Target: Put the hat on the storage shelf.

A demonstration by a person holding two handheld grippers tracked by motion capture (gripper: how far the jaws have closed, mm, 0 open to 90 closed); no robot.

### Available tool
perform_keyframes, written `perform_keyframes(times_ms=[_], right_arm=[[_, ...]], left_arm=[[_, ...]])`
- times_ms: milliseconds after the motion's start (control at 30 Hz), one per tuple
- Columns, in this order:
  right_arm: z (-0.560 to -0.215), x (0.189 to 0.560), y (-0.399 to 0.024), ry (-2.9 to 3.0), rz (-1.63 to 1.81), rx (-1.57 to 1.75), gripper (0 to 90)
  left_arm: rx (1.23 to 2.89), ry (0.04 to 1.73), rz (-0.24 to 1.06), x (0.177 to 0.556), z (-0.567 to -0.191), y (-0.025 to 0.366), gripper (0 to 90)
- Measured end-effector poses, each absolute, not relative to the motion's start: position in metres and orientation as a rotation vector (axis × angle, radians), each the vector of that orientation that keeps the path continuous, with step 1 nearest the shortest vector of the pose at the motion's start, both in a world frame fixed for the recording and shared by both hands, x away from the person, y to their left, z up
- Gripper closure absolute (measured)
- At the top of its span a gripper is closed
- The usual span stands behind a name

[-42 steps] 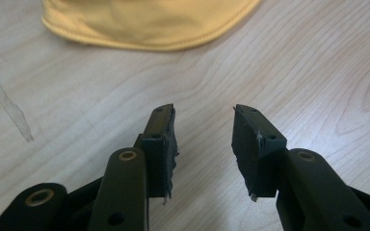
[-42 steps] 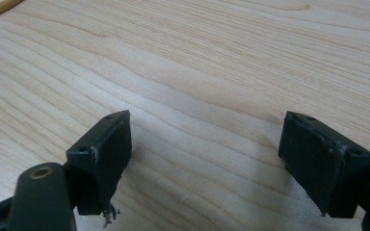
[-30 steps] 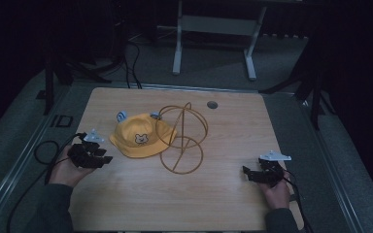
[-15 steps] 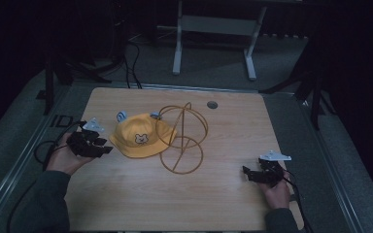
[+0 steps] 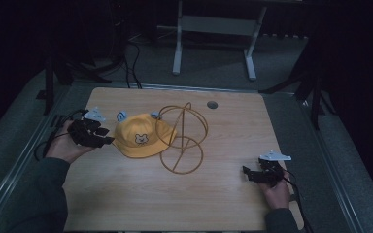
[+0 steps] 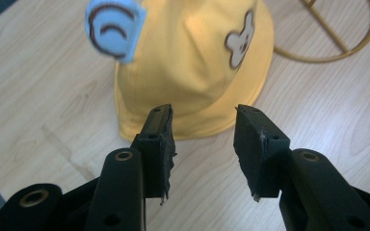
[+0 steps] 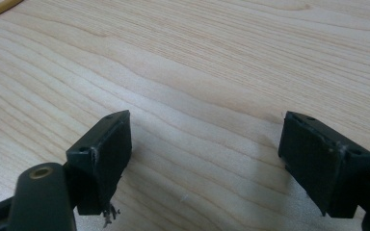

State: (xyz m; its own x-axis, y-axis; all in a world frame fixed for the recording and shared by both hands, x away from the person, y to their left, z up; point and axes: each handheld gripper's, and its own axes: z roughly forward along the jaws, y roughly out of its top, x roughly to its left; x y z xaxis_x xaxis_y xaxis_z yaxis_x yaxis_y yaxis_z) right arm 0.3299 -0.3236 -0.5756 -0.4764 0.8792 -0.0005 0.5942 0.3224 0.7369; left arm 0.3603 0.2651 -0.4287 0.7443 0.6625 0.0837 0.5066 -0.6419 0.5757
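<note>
A yellow child's hat (image 5: pixel 141 137) with a bear patch and blue ears lies on the wooden table (image 5: pixel 223 194), left of centre. Its right brim touches a gold wire stand (image 5: pixel 182 138). My left gripper (image 5: pixel 108 141) is open at the hat's left brim, held by a hand. In the left gripper view the hat (image 6: pixel 192 62) sits just beyond my open left gripper (image 6: pixel 202 126), and the brim edge lies between the fingertips' line of sight. My right gripper (image 5: pixel 246 173) rests open near the table's right front. In the right gripper view its jaws (image 7: pixel 204 139) stand wide over bare wood.
A small dark round grommet (image 5: pixel 212 104) sits near the table's far edge. A white desk frame (image 5: pixel 213 29) stands on the floor behind. Cables trail off the table's left side (image 5: pixel 53 141). Bare wood stretches across the front and right.
My left gripper has moved right and slightly away from the person, closing in on the hat's left brim. The right gripper has stayed put.
</note>
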Motion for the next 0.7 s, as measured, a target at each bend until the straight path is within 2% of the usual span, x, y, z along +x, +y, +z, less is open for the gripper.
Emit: perform_keyframes(times_ms=[700], right_arm=[[-0.576,0.330,-0.324,2.194,0.961,1.302,19.1]], left_arm=[[2.466,0.819,0.373,0.390,-0.403,0.241,57.9]])
